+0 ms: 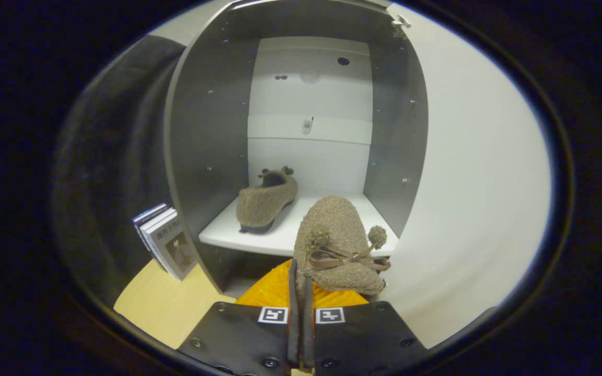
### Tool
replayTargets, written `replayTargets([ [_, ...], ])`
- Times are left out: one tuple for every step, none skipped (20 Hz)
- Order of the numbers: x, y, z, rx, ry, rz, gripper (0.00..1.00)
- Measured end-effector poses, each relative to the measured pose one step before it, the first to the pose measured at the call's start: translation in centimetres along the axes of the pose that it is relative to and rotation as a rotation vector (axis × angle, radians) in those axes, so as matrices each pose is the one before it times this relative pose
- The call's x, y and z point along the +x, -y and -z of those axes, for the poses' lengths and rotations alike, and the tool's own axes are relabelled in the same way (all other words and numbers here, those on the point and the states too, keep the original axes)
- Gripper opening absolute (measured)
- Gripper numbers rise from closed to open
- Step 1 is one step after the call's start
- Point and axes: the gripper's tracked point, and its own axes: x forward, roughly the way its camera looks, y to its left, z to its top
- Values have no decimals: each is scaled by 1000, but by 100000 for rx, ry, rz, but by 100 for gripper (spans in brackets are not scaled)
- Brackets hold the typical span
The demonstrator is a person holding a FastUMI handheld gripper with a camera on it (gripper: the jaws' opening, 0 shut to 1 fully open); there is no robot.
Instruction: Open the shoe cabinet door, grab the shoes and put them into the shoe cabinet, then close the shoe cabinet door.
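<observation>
Gripper view. Your gripper [300, 282] has its fingers pressed nearly together, pinching the edge of a fuzzy brown shoe [338, 245] with a bow and pompoms; the shoe hangs just ahead of them, at the front edge of the white shelf [259, 237]. The shoe cabinet [207, 156] stands open, its door [478, 172] swung out to the right. A second brown shoe [265, 201] lies on the shelf, further in and to the left. Books [168, 240] lean against the cabinet's outer left wall, on the wooden floor [160, 308].
</observation>
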Motion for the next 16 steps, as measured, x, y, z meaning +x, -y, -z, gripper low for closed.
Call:
replayTargets([
  [1271, -21, -858, -544, -10, 1151, 5],
  [1023, -18, -636, -856, 117, 1186, 5],
  [1776, 111, -531, -1325, -583, 1465, 5],
  [1373, 101, -286, -799, -432, 1512, 5],
  [1341, 85, -74, -425, -832, 1361, 5],
  [1246, 148, -69, -188, -1090, 1315, 5],
  [1145, 157, 221, 208, -1136, 1063, 5],
  [1107, -155, -27, 192, -639, 388, 5],
  [806, -8, -172, -428, -23, 344, 5],
  [689, 3, -172, -830, -255, 370, 5],
  [524, -126, -135, -966, -89, -298, 5],
  [671, -241, -179, -658, 503, -497, 5],
  [613, -221, -316, 157, 1346, -1144, 5],
  [662, -6, -284, 823, 159, -513, 6],
  [415, 360, -226, 642, 714, 696, 7],
  [335, 479, -601, 1868, 2023, 397, 7],
])
